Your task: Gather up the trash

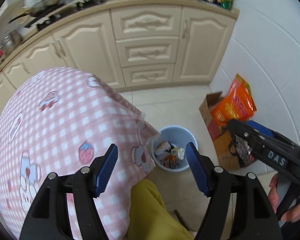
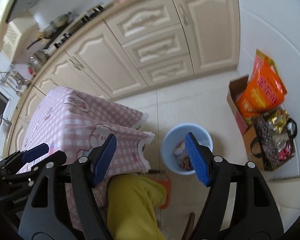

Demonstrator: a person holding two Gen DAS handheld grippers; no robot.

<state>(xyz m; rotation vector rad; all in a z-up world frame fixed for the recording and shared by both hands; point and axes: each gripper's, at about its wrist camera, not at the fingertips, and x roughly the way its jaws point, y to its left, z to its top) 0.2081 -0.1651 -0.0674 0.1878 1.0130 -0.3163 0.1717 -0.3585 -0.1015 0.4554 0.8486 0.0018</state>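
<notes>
A pale blue waste bin (image 1: pixel 176 129) stands on the tiled floor beside the table corner, holding several crumpled wrappers (image 1: pixel 171 156). My left gripper (image 1: pixel 151 150) hangs above the bin and the table edge, open, with nothing between its blue pads. In the right wrist view the same bin (image 2: pixel 170 142) lies below my right gripper (image 2: pixel 150 138), which is also open and empty; its right finger covers part of the wrappers (image 2: pixel 179 152). The right gripper's black body (image 1: pixel 270 152) enters the left view from the right, held by a hand (image 1: pixel 274 192).
A table under a pink checked cloth (image 1: pixel 60 120) fills the left. A yellow trouser leg (image 2: pixel 130 200) is below. Cream cabinets (image 1: pixel 146 50) line the back. A cardboard box with orange bags (image 2: pixel 264 92) and a dark patterned bag (image 2: pixel 274 140) sit against the right wall.
</notes>
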